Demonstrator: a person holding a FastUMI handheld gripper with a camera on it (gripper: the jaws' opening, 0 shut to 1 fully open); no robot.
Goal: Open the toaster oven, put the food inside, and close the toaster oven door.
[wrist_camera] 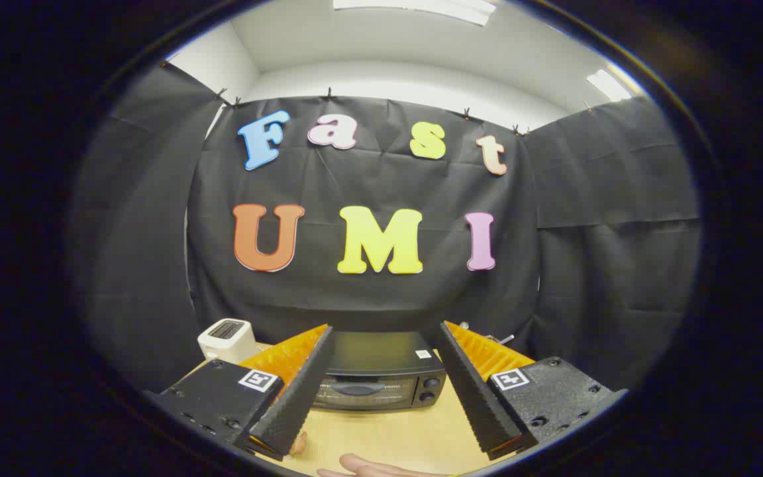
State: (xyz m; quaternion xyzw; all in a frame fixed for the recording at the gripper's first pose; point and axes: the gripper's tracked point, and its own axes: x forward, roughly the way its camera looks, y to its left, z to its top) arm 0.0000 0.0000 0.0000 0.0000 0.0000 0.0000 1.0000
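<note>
Nearby, white toaster [226, 339] beside toaster oven [378, 371], jaws apart.

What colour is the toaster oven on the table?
Black, seen in the gripper view: the toaster oven sits beyond the open tongs.

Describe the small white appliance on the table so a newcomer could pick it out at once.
Start at the light wooden table in front of the black cloth wall. The black toaster oven sits beyond the open gripper, framed between its fingers, door shut. Left of it, behind the left finger, stands the small white slot toaster: the only white thing there, boxy with rounded corners and a dark opening on top.
</note>
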